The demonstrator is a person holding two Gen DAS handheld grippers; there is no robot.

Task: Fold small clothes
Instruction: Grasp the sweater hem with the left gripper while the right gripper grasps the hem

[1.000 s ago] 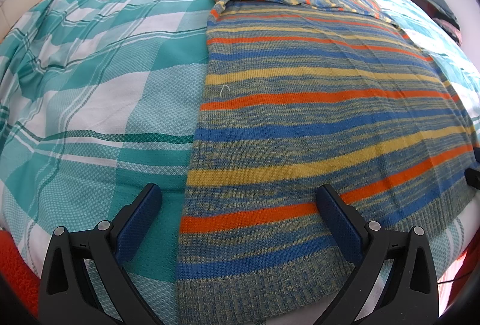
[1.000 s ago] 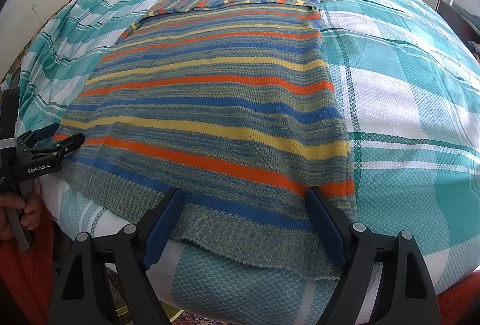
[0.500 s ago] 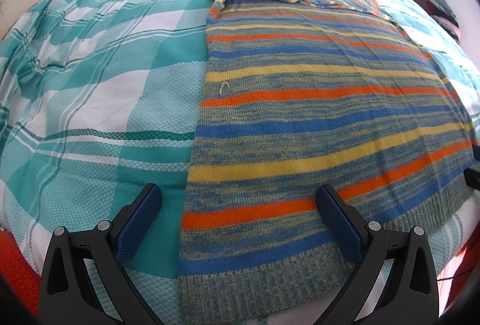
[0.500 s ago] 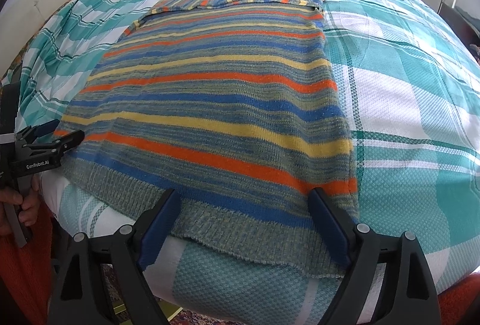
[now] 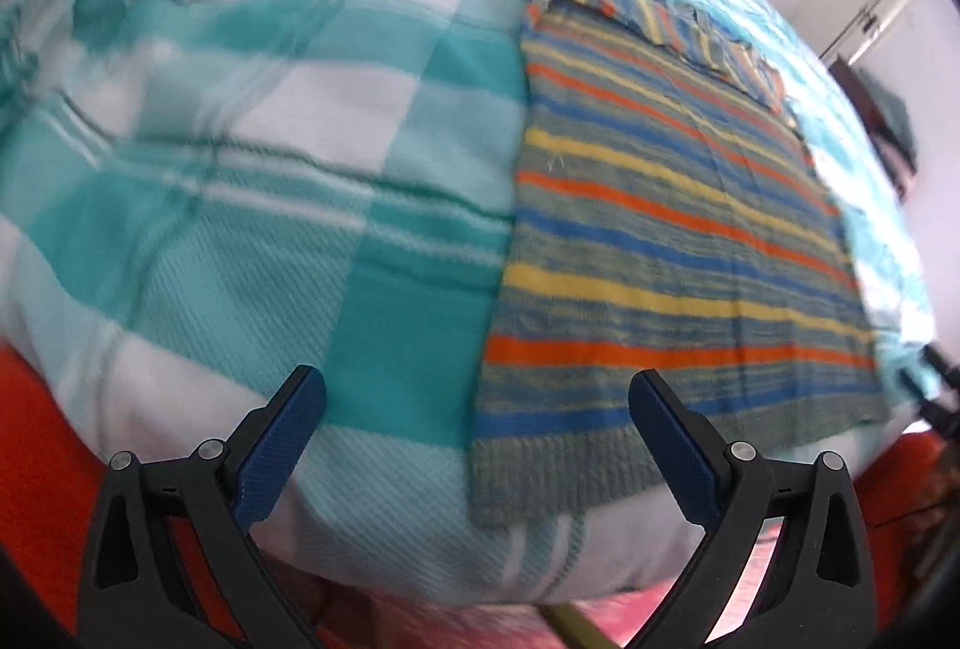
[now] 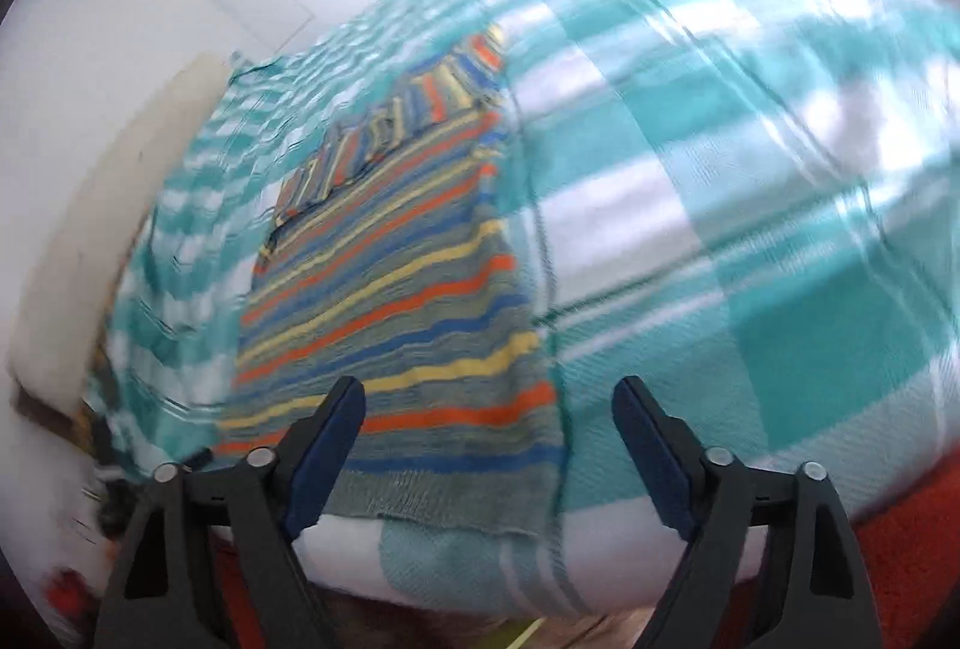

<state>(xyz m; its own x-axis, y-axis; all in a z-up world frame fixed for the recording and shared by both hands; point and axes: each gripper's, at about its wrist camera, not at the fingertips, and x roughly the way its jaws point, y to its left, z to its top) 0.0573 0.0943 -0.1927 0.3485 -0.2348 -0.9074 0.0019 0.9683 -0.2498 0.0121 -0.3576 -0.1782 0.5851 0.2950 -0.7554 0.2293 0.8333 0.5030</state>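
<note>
The sweater (image 5: 672, 253) showed horizontal stripes of orange, blue and yellow on mottled grey-green knit. The bedspread (image 5: 288, 157) was checked teal and white. The fingers (image 5: 282, 445) carried dark blue pads on black frames. The rug (image 5: 36, 445) was orange-red.

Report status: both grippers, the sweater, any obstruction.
Left gripper open, empty. Right gripper open, empty. Striped sweater flat on bed, unfolded. Nothing in the way.

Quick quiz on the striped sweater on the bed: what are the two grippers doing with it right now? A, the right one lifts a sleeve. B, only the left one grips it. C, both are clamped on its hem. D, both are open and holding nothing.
D: the left gripper and right gripper both stand open short of the striped sweater, which lies flat on the bed.
</note>
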